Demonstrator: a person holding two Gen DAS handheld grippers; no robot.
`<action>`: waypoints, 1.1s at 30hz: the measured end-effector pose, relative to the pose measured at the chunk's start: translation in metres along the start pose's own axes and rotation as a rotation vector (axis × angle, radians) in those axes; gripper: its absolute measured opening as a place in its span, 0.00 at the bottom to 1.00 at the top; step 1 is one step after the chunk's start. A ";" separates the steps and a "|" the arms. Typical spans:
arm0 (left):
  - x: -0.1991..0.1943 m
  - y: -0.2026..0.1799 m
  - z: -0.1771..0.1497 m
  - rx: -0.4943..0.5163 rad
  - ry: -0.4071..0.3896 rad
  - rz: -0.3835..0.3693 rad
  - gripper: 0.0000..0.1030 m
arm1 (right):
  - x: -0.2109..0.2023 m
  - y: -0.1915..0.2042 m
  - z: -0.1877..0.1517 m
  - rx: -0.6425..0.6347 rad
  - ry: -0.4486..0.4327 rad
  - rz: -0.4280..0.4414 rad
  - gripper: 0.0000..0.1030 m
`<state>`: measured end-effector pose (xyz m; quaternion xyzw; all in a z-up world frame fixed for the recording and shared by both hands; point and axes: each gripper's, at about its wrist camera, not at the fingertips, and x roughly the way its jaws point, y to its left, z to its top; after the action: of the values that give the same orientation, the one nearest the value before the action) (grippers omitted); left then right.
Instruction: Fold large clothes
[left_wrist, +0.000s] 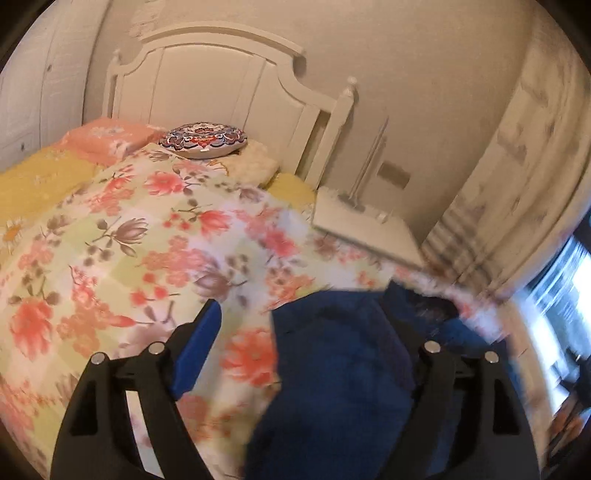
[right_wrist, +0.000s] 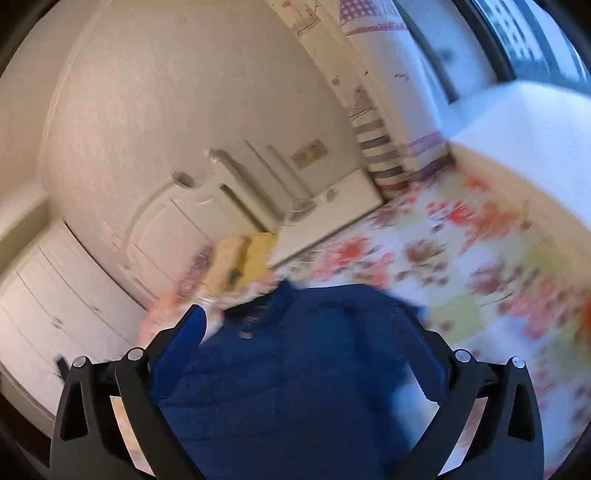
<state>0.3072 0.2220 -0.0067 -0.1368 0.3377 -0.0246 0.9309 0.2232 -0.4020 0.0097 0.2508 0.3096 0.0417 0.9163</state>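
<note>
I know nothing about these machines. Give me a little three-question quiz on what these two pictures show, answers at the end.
1. True or false: the dark blue garment lies on a bed with a flowered bedspread.
2. What stands at the head of the bed: A) a white headboard, B) a mirror, C) a bookshelf?
3. Fill in: the left gripper and the right gripper both have their jaws ____.

Key: 1 true. 2 A. 3 open; the garment lies between the spread fingers in both views, though the pictures are blurred.
</note>
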 end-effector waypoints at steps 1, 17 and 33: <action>0.007 0.000 -0.004 0.021 0.019 -0.005 0.79 | 0.007 -0.002 -0.004 -0.042 0.028 -0.044 0.96; 0.088 -0.059 -0.067 0.333 0.235 -0.079 0.64 | 0.098 0.048 -0.057 -0.505 0.270 -0.112 0.85; 0.059 -0.089 0.033 0.177 -0.058 -0.071 0.06 | 0.056 0.074 0.010 -0.372 -0.037 -0.235 0.10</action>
<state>0.3775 0.1360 0.0049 -0.0664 0.3023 -0.0834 0.9472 0.2795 -0.3290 0.0219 0.0404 0.3066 -0.0134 0.9509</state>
